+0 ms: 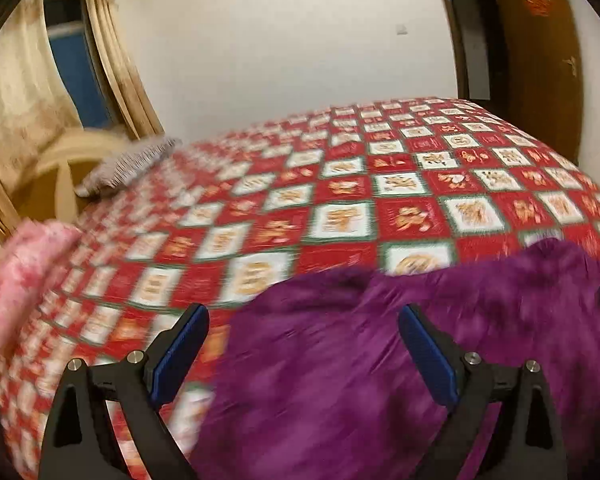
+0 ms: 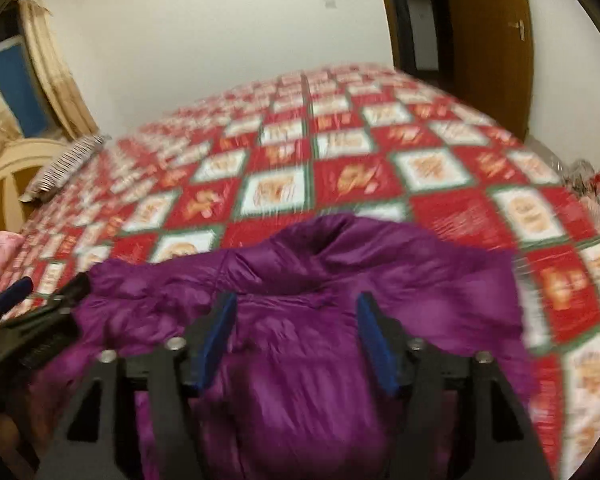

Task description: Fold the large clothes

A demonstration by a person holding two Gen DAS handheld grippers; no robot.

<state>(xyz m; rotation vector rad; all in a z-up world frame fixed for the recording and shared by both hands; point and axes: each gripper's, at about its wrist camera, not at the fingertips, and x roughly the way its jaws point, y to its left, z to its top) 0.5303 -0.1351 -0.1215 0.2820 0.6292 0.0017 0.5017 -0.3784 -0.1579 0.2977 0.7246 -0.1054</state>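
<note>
1. Purple padded jacket [image 2: 312, 320]: lies on the near part of the bed, its collar or hood end turned toward the far side. In the left wrist view it fills the near right of the picture [image 1: 380, 360].
2. Right gripper [image 2: 296, 340]: jaws spread, blue pads apart above the jacket's middle; nothing is pinched between them. Motion blur softens the outline.
3. Left gripper [image 1: 304, 352]: jaws spread wide, one pad over the bedspread and the other over the jacket's left part; no cloth is pinched. In the right wrist view it shows at the near left edge [image 2: 40, 304], just beside the jacket's left side; whether it touches the cloth cannot be told.
4. Bedspread [image 1: 340, 200]: red and white chequered squares with orange motifs and green borders, covering the whole bed beneath the jacket.
5. Striped pillow [image 1: 128, 168]: grey and white, at the far left of the bed, next to the cream headboard [image 1: 60, 160].
6. Pink cloth [image 1: 24, 276]: bunched at the left edge of the bed, well apart from the jacket.
7. Curtains [image 1: 16, 92]: cream, hanging at the far left beside a window with a blue panel.
8. Wooden door [image 2: 488, 40]: brown, at the far right, beside a dark doorway; a plain white wall runs behind the bed.
9. Clutter [image 2: 596, 188]: mixed items off the bed's right side, too blurred to name.
</note>
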